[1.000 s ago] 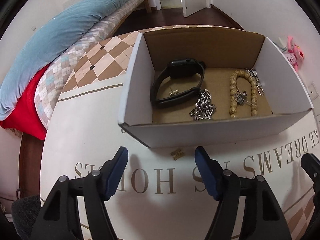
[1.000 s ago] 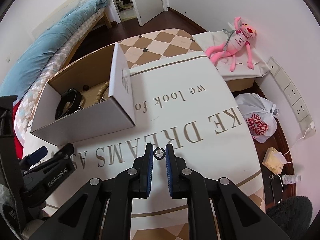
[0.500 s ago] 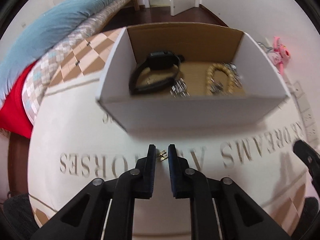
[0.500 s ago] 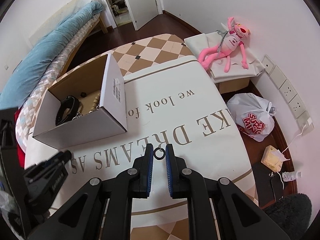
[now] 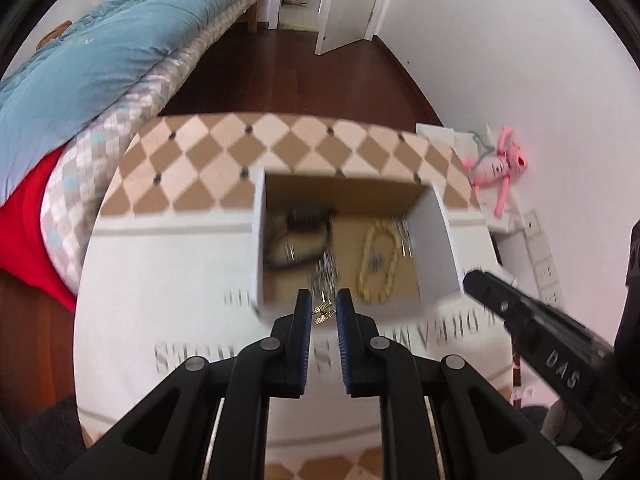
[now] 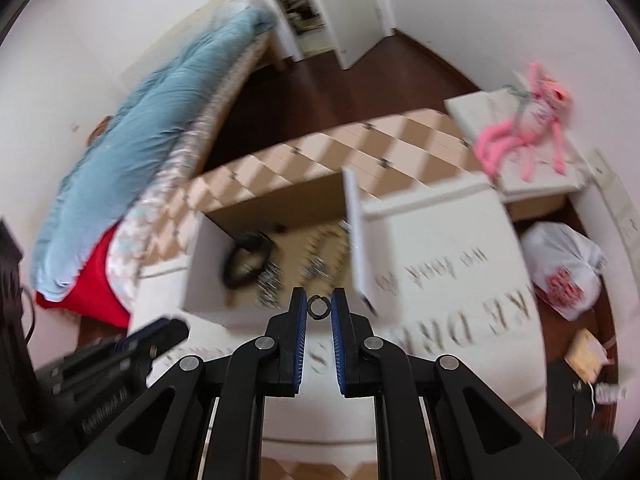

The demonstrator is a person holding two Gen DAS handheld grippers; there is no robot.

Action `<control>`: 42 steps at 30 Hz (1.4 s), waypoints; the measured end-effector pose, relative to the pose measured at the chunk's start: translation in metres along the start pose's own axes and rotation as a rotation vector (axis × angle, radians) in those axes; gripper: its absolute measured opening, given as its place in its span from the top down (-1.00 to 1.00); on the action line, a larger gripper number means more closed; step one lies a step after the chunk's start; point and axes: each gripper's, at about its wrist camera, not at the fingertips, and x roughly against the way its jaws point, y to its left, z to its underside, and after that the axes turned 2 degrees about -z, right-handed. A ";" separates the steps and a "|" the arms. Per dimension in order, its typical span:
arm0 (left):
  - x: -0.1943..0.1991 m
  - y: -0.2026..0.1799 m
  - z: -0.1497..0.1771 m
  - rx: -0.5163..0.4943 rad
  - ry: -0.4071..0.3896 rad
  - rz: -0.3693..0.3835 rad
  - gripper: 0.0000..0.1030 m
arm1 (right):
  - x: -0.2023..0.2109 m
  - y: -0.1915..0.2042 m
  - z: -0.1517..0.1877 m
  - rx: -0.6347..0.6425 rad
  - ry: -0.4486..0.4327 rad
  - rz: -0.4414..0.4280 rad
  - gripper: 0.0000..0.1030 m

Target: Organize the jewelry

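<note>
Jewelry: small gold earring [image 5: 324, 313], pinched between the tips of the left hand-held gripper [image 5: 324, 312], held above the near wall of the cardboard box [image 5: 444, 256]. Dark ring [image 6: 319, 306], clamped in the right hand-held gripper [image 6: 319, 307], also over the box. Inside, blurred: black watch [image 5: 298, 236], silver chain [image 5: 326, 272], bead bracelet [image 5: 378, 264]. Box stands on the lettered surface [image 5: 160, 280], toward its far checkered edge.

The left gripper [image 5: 324, 314] is held above the table, its blue-padded fingers [image 5: 303, 312] closed on a small gold earring [image 5: 323, 313]. The right gripper [image 6: 319, 307] is raised beside it on the right, its fingers [image 6: 337, 312] pinching a thin dark ring [image 6: 319, 306] at the tips.
</note>
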 end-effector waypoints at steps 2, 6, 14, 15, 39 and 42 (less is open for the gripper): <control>-0.011 0.008 -0.019 0.007 0.021 -0.008 0.80 | -0.011 0.005 -0.017 0.019 0.025 -0.007 0.75; -0.034 0.019 -0.040 0.007 0.074 -0.044 0.77 | -0.046 0.004 -0.045 0.025 0.139 0.004 0.74; -0.048 0.030 -0.051 0.035 0.141 -0.107 -0.33 | -0.064 0.005 -0.070 0.080 0.217 0.075 0.49; -0.046 0.030 -0.051 0.040 0.136 -0.112 -0.39 | -0.063 0.004 -0.072 0.076 0.217 0.079 0.44; -0.016 0.028 -0.009 0.013 0.067 -0.261 -1.00 | -0.035 -0.001 -0.032 0.134 0.209 0.329 -0.99; -0.001 0.024 -0.005 0.012 0.045 -0.251 -1.00 | -0.021 0.001 -0.029 0.132 0.184 0.335 -1.00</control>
